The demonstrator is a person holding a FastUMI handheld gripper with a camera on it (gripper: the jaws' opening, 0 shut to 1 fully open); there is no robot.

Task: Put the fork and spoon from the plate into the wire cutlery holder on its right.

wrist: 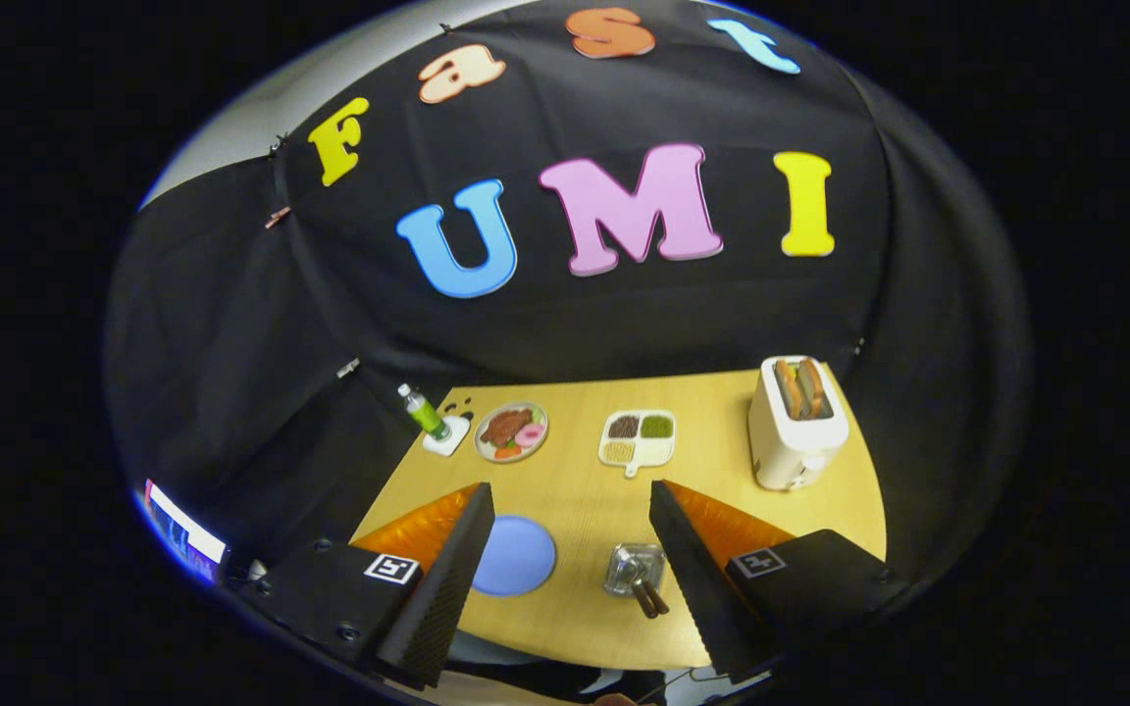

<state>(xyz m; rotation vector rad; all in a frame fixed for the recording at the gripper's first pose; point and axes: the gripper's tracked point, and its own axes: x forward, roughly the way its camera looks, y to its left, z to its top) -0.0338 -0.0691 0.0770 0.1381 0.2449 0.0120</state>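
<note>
Open gripper above cutlery holder

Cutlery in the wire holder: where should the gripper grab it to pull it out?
Grip the two dark handles that stick out of the silver wire cutlery holder, leaning toward the gripper's side. Probably come from above, along that lean; the heads sit inside. The gripper is open, empty.

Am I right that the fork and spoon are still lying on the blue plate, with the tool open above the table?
No. The gripper view shows the blue plate bare; two handles stick out of the wire cutlery holder on its right, so the fork and spoon seem already there. The tool is open above the table, as you said.
</note>
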